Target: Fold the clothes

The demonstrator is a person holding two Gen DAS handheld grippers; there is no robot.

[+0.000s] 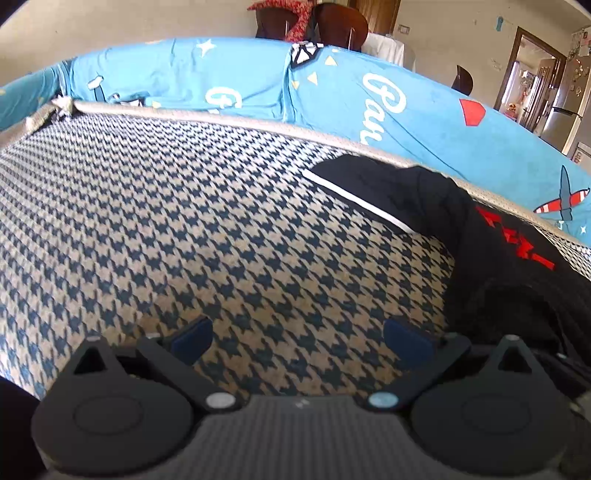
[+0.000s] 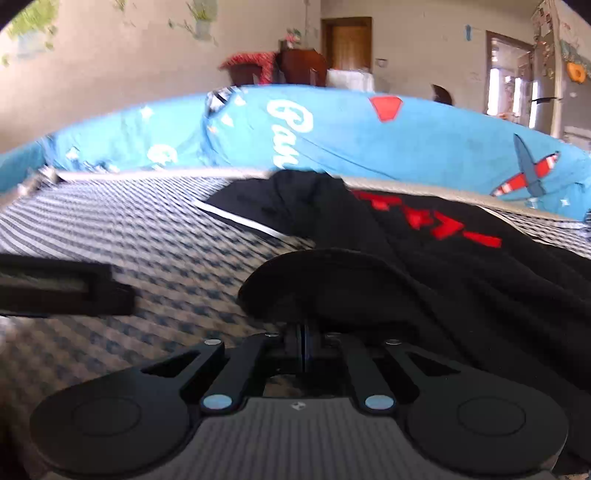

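A black garment [image 1: 491, 258] with red lettering and a white-striped edge lies crumpled on the right of a houndstooth-patterned surface [image 1: 184, 229]. My left gripper [image 1: 299, 338] hovers open over bare houndstooth, its blue pads [image 1: 192, 338] apart, with the garment just to its right. In the right wrist view the same black garment [image 2: 443, 266] spreads from the centre to the right. My right gripper [image 2: 304, 334] is shut on a fold of this garment, and the cloth bulges over the fingertips. A black part of the left gripper [image 2: 62, 288] shows at the left edge.
A blue printed cover with white lettering and plane motifs [image 1: 332, 92] runs along the far side behind a beige piped edge [image 1: 229, 118]. Beyond stand dark wooden chairs [image 1: 343, 22], a doorway [image 1: 532, 74] and a fridge [image 1: 569, 107].
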